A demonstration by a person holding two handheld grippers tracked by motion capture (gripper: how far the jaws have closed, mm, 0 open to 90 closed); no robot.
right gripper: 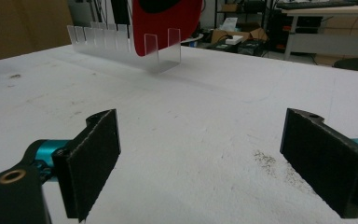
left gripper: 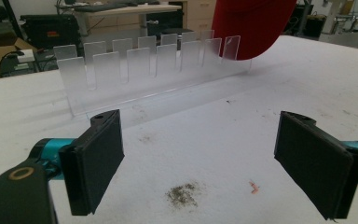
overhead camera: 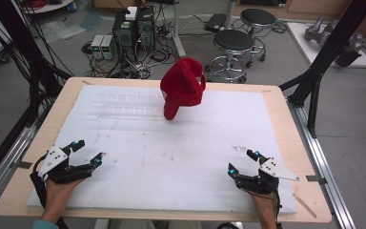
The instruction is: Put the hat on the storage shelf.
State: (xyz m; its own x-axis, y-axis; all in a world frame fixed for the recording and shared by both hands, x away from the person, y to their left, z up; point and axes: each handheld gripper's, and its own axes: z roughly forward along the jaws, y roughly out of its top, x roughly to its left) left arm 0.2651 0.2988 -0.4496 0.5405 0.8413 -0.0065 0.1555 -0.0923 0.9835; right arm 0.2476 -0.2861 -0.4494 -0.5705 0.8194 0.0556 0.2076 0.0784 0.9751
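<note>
Two grippers low at the near edge of a white-covered table [overhead camera: 124,191], well apart from each other. Left gripper [overhead camera: 86,153] at the near left corner, jaws spread wide, nothing between them. Right gripper [overhead camera: 243,161] at the near right corner, jaws likewise spread wide and empty.

Far across the sheet, a red cap [overhead camera: 183,88] propped up at the right end of a clear acrylic slotted rack [overhead camera: 128,105]. Hard to make out from above, the rack; little more than faint outlines against the white. Plainer from the left gripper view: two rows of upright clear tabs on the rack [left gripper: 154,65], with the cap [left gripper: 254,25] over the last tabs. Seen again from the right gripper view, cap [right gripper: 168,23] behind the rack's [right gripper: 135,46] nearest tabs, possibly resting in a slot.

Between the left gripper's [left gripper: 198,161] jaws, bare sheet with a dark smudge [left gripper: 182,193] and a small reddish fleck [left gripper: 254,187]. Ahead of the right gripper [right gripper: 200,161], only open sheet and a scatter of dark specks [right gripper: 275,165].

Beyond the table: two round black stools [overhead camera: 233,43], computer towers [overhead camera: 133,28] amid tangled cables on the floor, black frame struts [overhead camera: 331,47] at either side.
</note>
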